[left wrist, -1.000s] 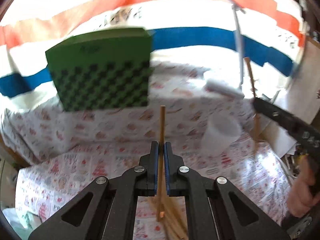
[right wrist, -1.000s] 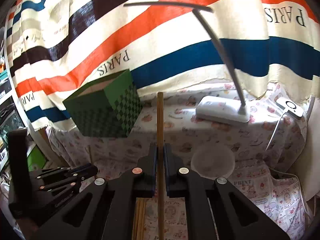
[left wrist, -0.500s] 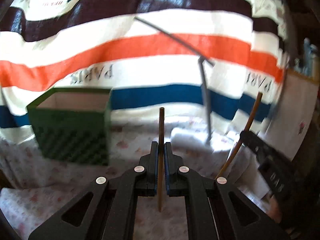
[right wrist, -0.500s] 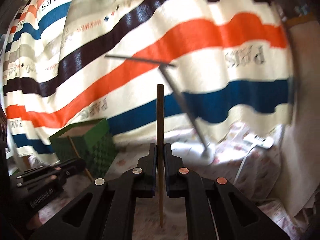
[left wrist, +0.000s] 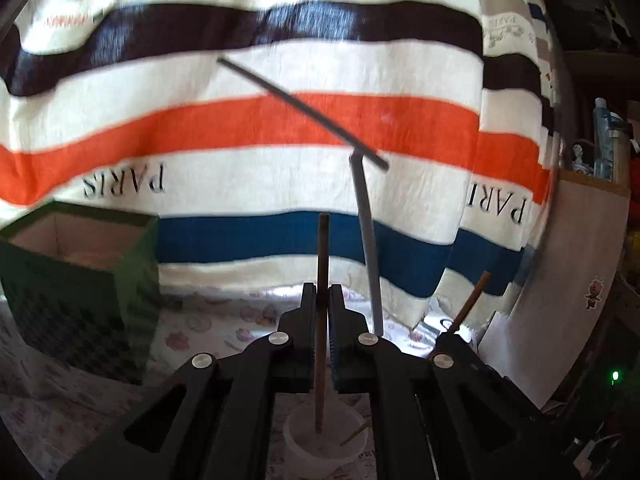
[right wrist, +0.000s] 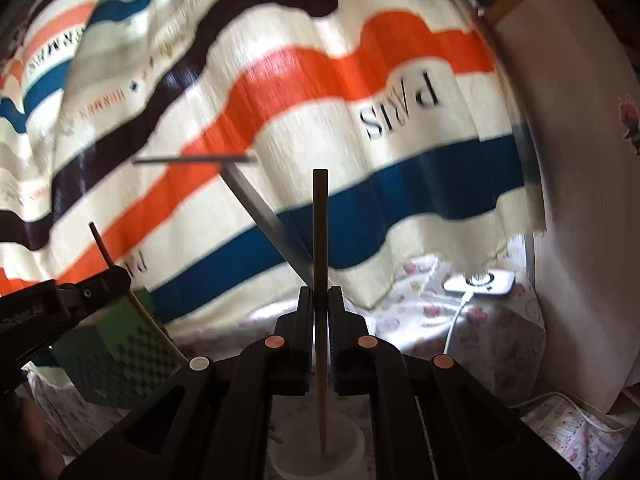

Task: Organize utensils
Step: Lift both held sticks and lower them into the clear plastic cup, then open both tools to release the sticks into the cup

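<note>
Left wrist view, left gripper (left wrist: pixel 322 300) jaws clamping chopstick (left wrist: pixel 321 280), right gripper (right wrist: pixel 320 300) likewise, above white cup (left wrist: pixel 326 446)

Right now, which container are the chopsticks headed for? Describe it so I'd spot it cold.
Start at the striped cloth hanging behind the patterned tablecloth. Below the closed left gripper stands a small white cup, round and open-topped. Unlike the green checkered box at the left, it is plain white and low.
</note>
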{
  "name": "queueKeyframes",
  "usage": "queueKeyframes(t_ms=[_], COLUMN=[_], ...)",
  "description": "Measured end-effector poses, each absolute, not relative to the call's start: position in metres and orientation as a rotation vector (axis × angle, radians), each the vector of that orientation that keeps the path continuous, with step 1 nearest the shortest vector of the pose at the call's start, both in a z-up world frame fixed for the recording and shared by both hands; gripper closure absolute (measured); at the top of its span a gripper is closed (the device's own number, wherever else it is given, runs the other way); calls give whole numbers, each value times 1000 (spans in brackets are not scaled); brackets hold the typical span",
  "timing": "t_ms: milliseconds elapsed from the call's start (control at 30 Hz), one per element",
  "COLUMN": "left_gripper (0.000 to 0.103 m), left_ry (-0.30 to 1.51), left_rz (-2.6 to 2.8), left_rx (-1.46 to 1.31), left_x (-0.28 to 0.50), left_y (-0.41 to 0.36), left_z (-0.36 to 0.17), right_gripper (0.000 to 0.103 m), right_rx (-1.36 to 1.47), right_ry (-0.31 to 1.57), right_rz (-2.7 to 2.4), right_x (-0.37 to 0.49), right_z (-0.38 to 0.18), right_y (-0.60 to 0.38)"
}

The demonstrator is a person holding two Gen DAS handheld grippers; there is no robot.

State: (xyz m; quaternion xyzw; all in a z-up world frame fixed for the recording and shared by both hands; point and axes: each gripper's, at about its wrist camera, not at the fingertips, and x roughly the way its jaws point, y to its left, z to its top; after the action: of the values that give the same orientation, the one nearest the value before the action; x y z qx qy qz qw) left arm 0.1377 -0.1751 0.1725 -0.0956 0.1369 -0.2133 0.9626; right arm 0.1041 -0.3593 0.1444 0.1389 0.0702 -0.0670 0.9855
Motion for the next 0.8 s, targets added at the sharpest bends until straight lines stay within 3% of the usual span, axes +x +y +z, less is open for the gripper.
queueKeyframes(t_ms=[300, 733, 767, 800], left_gripper=[99, 98, 94, 80], left_ry=[458, 521, 513, 508], left_rz=[-427, -433, -428, -427], left_rx=[-168, -113, -109, -103], left_x=[168, 184, 183, 181], left_y=[-192, -199, -197, -196], left_z=[112, 105, 107, 108], right_gripper=[95, 95, 94, 90], right_rx=[364, 423, 422, 417], right_ry=[483, 612, 615, 621], right_rz=[-68, -107, -107, -98], right_x=[160, 177, 176, 177], right_z=[101, 78, 78, 78], right_y=[-377, -394, -394, -393])
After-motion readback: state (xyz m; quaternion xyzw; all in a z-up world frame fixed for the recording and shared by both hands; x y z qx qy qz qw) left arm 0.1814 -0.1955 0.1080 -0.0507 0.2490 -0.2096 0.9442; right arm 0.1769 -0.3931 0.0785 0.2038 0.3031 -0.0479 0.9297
